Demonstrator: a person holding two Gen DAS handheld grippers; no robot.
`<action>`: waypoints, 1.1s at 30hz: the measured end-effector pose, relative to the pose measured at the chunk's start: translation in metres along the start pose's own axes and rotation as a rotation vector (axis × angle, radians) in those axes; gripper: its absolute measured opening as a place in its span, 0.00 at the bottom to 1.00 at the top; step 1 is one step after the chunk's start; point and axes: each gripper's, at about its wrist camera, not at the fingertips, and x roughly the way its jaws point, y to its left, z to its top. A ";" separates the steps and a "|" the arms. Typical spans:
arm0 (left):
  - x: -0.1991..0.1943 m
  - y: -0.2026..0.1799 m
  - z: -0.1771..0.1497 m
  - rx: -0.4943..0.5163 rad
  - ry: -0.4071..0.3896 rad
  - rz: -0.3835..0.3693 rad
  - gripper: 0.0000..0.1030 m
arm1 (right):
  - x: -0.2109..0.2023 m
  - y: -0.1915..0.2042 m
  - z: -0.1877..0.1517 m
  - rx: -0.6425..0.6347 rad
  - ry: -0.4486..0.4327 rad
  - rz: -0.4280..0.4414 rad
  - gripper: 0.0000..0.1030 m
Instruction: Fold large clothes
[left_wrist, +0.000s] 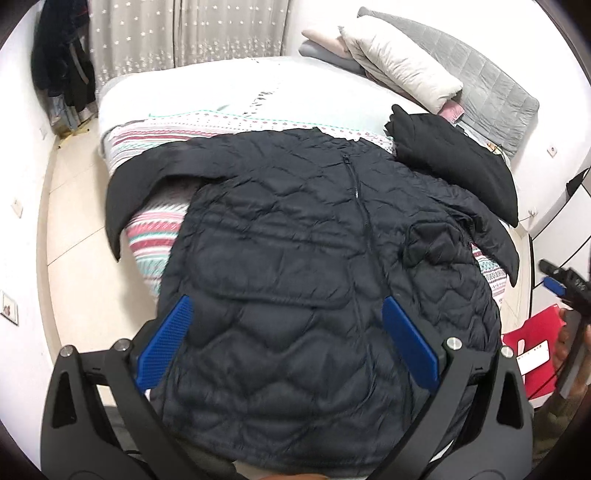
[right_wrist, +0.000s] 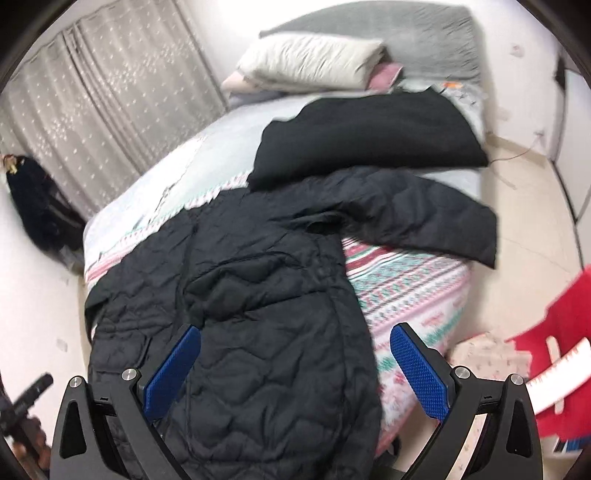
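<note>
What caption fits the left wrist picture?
Open left gripper above a dark quilted puffer jacket spread on a striped bedspread.

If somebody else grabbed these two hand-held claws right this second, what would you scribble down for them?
Left gripper: open, holding nothing, above the lower part of the quilted jacket.
Right gripper: open, holding nothing, over the jacket's hem near the edge of the bed.
The jacket lies spread out front-up, zipped, both sleeves out to the sides. A folded black garment sits beyond it, near the pillows.
Done: jacket laid flat. Left: fold the sleeves in, then the body.
</note>
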 end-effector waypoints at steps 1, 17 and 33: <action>0.005 -0.004 0.004 0.008 0.006 -0.001 0.99 | 0.013 0.003 0.004 -0.020 0.029 0.023 1.00; 0.105 0.025 0.057 -0.043 0.084 -0.114 0.99 | 0.181 0.040 0.049 -0.285 0.306 0.082 1.00; 0.152 0.022 0.054 -0.033 0.225 -0.168 0.99 | 0.261 0.040 0.074 -0.215 0.642 0.294 0.99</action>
